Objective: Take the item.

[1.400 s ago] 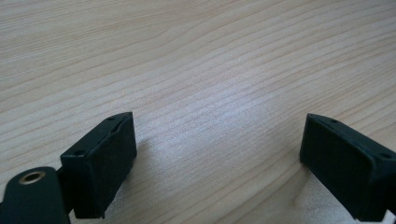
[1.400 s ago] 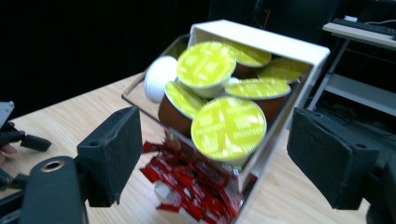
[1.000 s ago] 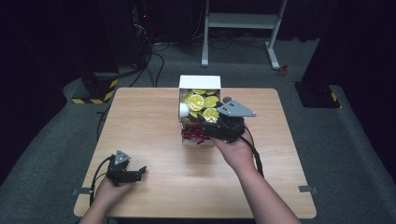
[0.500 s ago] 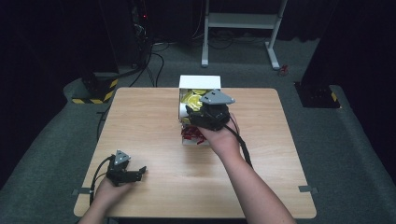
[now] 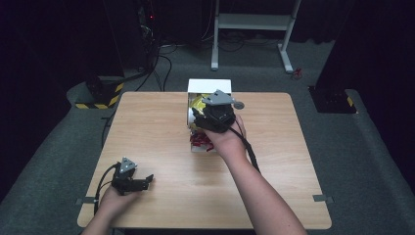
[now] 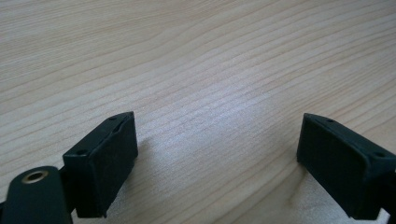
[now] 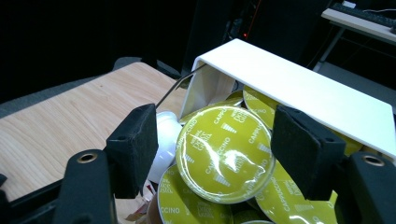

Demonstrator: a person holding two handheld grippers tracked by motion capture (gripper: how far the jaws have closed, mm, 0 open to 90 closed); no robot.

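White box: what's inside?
White box holds yellow-green capsules with lids printed "cappuccino", plus a white capsule at its edge. Lower layers are covered.

A: Where did the high view sit?

B: Above the person's side, looking forward and down on the whole wooden table [image 5: 147,122], with dark floor beyond it.

A: And the left gripper view?

B: It looked low along its jaws, very near bare tabletop [image 6: 196,70] lying between and ahead of them.

A: The right one?

B: It looked close down between its jaws at yellow Cappuccino capsules [image 7: 224,154] in a white box [image 7: 299,88], which the high view shared [image 5: 208,86].
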